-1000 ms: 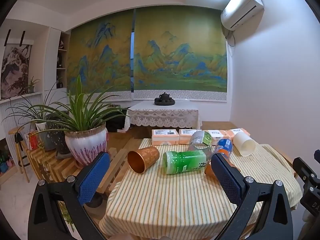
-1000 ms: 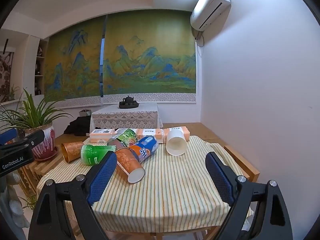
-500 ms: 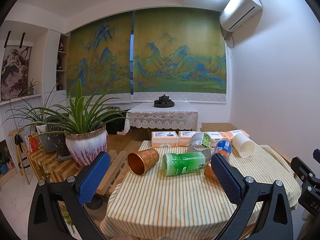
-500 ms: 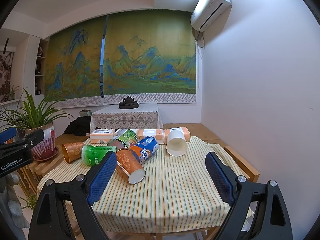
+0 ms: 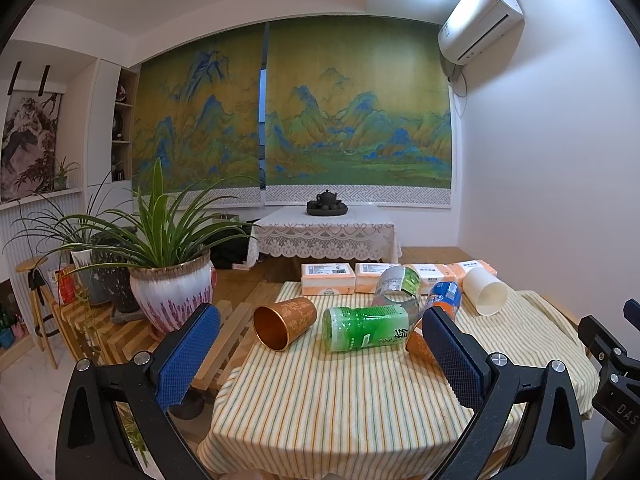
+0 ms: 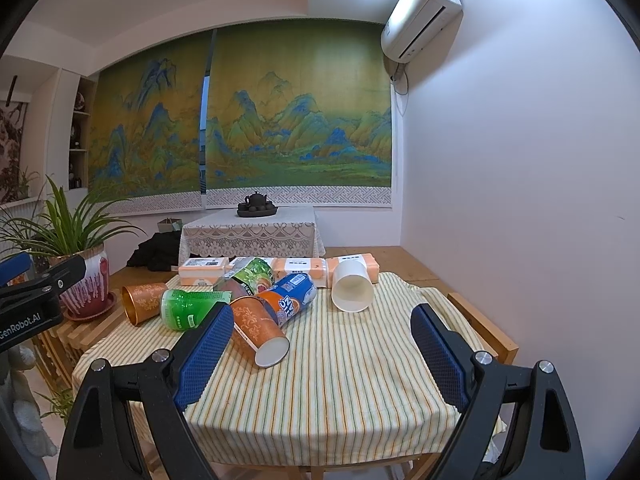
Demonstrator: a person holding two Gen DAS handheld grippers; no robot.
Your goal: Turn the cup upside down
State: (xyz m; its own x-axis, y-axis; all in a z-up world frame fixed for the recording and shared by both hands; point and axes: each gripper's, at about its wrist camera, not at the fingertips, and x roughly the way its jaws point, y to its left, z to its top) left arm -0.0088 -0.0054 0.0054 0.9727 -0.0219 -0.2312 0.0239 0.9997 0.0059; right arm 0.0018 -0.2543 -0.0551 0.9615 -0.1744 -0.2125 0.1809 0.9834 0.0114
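Observation:
Several cups lie on their sides on a striped tablecloth [image 5: 344, 404]. A copper cup [image 5: 282, 322] lies at the left, mouth toward me, and shows in the right wrist view [image 6: 142, 302] too. An orange paper cup [image 6: 260, 334] lies in the middle. A white paper cup [image 6: 352, 286] lies at the back right, also in the left wrist view [image 5: 484, 296]. My left gripper [image 5: 320, 356] is open and empty, short of the cups. My right gripper [image 6: 320, 354] is open and empty, near the orange cup.
A green bottle [image 5: 366, 328], a blue-orange bottle [image 6: 290, 298] and a clear green-labelled bottle [image 5: 396, 284] lie among the cups. Tissue packs [image 5: 328, 278] line the table's far edge. A potted plant [image 5: 168, 288] stands left. A wall [image 6: 520, 200] is at the right.
Both grippers have shifted only slightly; the view has risen a little. Nothing on the table has moved.

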